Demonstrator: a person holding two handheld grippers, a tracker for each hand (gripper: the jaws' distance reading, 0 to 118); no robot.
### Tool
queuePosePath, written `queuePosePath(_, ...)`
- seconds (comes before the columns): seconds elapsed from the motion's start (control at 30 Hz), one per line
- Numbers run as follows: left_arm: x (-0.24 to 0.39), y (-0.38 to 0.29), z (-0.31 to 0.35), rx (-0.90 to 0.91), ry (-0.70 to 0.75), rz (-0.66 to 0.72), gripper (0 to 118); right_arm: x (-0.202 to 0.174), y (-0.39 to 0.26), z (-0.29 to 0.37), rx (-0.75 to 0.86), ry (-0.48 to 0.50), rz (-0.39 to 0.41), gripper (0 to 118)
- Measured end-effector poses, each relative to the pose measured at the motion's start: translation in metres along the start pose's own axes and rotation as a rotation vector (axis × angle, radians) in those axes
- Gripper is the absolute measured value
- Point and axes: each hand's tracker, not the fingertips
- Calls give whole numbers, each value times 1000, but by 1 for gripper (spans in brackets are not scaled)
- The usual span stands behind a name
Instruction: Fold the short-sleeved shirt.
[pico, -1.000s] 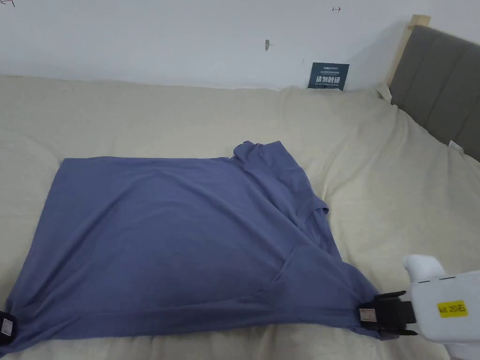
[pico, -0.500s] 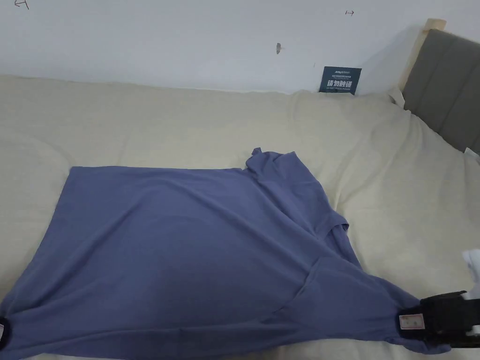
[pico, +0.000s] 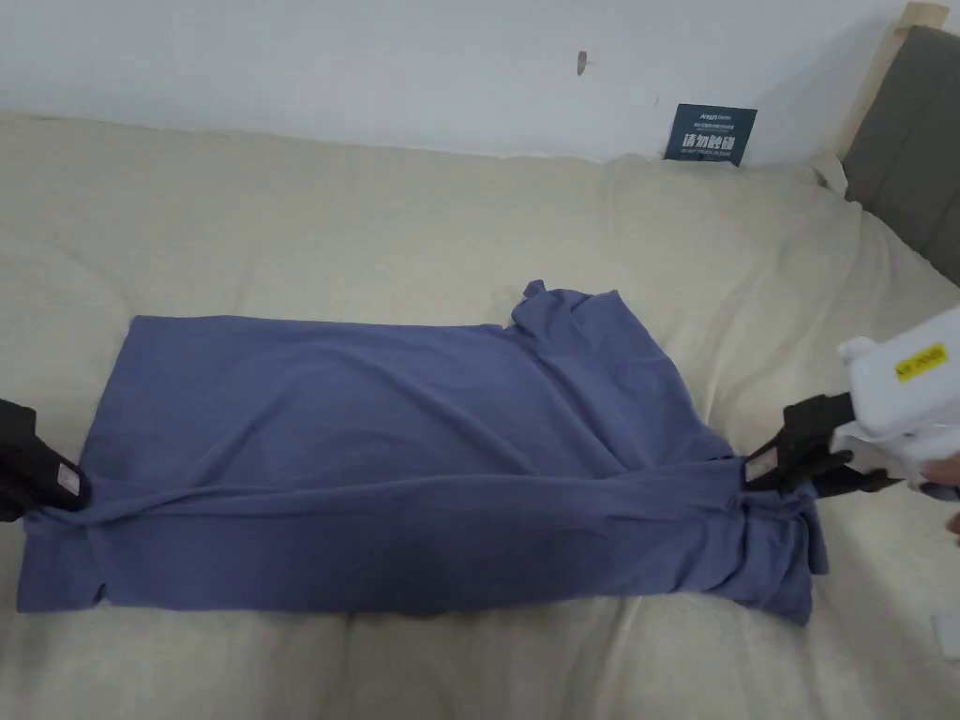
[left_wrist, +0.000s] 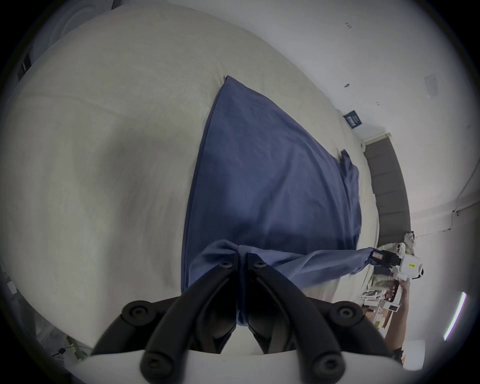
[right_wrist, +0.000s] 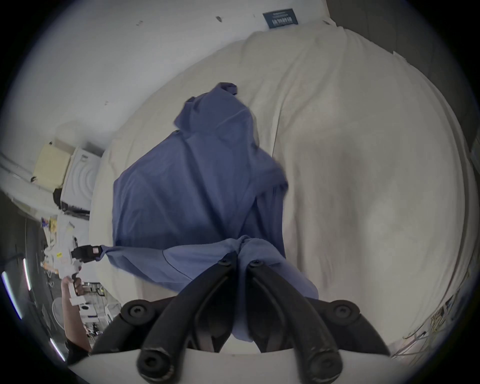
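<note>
Across the middle of the head view: the blue short-sleeved shirt (pico: 375, 422) lies on the cream bed cover (pico: 375, 234), its near edge lifted and carried over the rest as a raised fold running left to right.
Shirt, far part: flat on the cover, with the far sleeve (pico: 572, 319) bunched toward the upper centre of the frame.
Shirt, near part: a loose flap hangs below the raised fold, toward the lower edge of the frame.
My left claw (pico: 66, 487): at the left edge of the head view, pinching the hem corner; in the left gripper view (left_wrist: 241, 256) both my jaws are pressed together on the cloth, which gathers at the tips.
My right claw (pico: 750, 469): at the right of the head view, black jaws on a white body, pinching the sleeve end; in the right gripper view (right_wrist: 241, 256) the jaws are clamped on a gather of blue fabric.
Between my claws: the fold is stretched fairly taut.
Bed cover: wrinkled, reaching the white wall (pico: 281, 56).
Wall: a small dark sign (pico: 710, 134) leans at the upper right.
Headboard (pico: 909, 131): grey, padded, at the far right edge.
Containers: I can make out none near the shirt.
</note>
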Motion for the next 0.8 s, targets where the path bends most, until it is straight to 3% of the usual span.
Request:
queuePosePath(0.07, 2, 13, -14, 1, 23, 14, 7, -5, 16, -21, -9, -25, -17, 8)
queuePosePath(0.1, 0, 19, -19, 21, 39, 9, 14, -5, 20, -30, -6, -29, -23, 19)
queuePosePath(0.17, -1, 23, -25, 42, 25, 34, 61, -4, 18, -40, 37, -50, -69, 80)
queuePosePath(0.2, -1, 23, -24, 71, 33, 34, 88, -2, 15, -42, 90, -61, -90, 97)
queuePosePath(0.23, 0, 22, -23, 91, 32, 22, 103, -2, 11, -41, 151, -64, -98, 99)
queuePosePath(0.3, 1, 14, -17, 132, 5, 5, 109, 2, 5, -31, 270, -16, -90, 100)
queuePosePath(0.33, -2, 12, -10, 170, -11, 1, 118, 4, 2, -22, 305, 5, -80, 100)
queuePosePath(0.43, 8, -11, 19, 345, -30, -100, 118, -4, -25, 6, 356, 89, -35, 100)
queuePosePath(0.6, 32, -85, 59, 542, 58, -293, 118, -23, -95, 52, 573, 106, 122, 99)
queuePosePath(0.63, 33, -104, 65, 561, 41, -296, 113, -29, -114, 60, 612, 120, 155, 88)
queuePosePath(0.67, 34, -118, 70, 577, 19, -315, 97, -33, -130, 65, 638, 130, 182, 56)
queuePosePath(0.7, 35, -135, 76, 592, 11, -332, 66, -38, -148, 70, 660, 140, 226, 0)
queuePosePath(0.73, 37, -155, 80, 602, 19, -341, 1, -45, -163, 71, 693, 114, 238, 0)
queuePosePath(0.8, 32, -182, 80, 605, 50, -328, 0, -50, -183, 74, 676, 103, 258, 0)
